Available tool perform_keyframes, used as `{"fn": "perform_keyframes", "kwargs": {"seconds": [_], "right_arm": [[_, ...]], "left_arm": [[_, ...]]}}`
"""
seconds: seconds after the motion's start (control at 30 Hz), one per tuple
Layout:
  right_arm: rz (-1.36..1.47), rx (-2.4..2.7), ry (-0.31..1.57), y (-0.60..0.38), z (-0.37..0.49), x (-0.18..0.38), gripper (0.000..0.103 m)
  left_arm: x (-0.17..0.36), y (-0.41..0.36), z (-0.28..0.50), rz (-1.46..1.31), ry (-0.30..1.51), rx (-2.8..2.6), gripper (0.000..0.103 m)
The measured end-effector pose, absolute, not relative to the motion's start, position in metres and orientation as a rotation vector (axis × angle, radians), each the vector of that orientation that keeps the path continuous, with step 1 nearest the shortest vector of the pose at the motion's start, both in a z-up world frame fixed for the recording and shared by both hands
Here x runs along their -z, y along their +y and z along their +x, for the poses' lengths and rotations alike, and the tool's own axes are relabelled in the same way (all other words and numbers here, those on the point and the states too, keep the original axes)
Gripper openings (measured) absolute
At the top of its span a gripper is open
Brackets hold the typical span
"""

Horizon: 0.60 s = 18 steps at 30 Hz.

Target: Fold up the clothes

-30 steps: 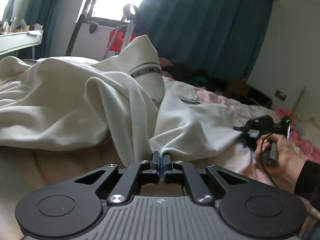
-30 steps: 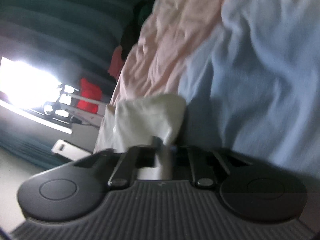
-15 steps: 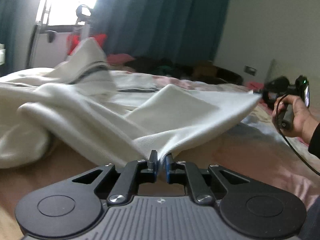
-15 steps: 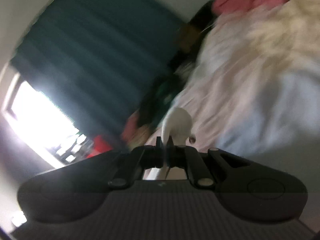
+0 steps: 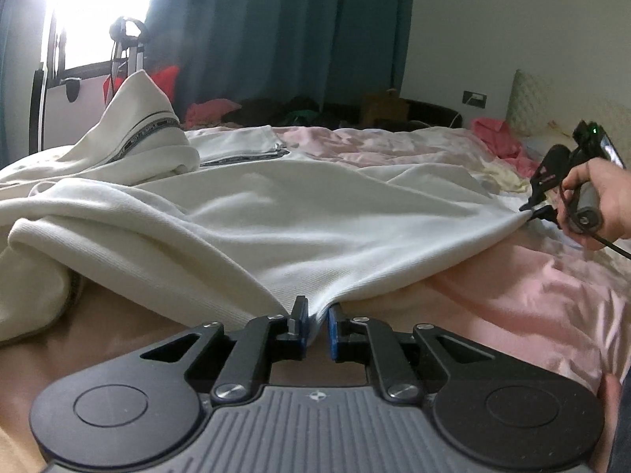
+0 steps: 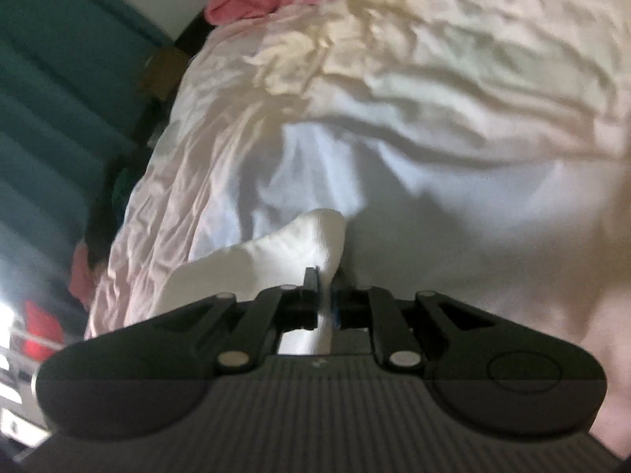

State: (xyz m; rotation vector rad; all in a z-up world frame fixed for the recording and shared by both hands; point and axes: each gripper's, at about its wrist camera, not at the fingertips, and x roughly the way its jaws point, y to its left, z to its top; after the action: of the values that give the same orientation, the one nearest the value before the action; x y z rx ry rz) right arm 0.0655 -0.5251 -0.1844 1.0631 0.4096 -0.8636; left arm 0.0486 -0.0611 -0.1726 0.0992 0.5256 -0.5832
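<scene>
— So, where's the garment?

— I see the cream ribbed-knit sweatshirt (image 5: 276,213) spread across the middle of the frame on the pink-sheeted bed (image 5: 532,287).

— And the grips?

— My left hand-held gripper (image 5: 315,319) pinches its hem at lower centre. My right hand-held gripper (image 6: 325,287), held by a hand (image 5: 603,201) at the right edge, is clamped on another corner.

left hand-held gripper (image 5: 315,323) and right hand-held gripper (image 6: 324,295) both pinched closed, held well apart, low.
</scene>
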Motion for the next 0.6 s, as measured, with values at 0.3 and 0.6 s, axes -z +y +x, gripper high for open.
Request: {"fn": "perform_keyframes", "kwargs": {"seconds": [0.3, 0.6], "right_arm": [[0.79, 0.624, 0.37, -0.474, 0.045, 0.126, 0.081], [0.66, 0.282, 0.482, -0.436, 0.071, 0.125, 0.082]], "left_arm": [[0.163, -0.054, 0.036, 0.066, 0.535, 0.577, 0.056], [0.122, 0.014, 0.021, -0.24, 0.582, 0.431, 0.081]]}}
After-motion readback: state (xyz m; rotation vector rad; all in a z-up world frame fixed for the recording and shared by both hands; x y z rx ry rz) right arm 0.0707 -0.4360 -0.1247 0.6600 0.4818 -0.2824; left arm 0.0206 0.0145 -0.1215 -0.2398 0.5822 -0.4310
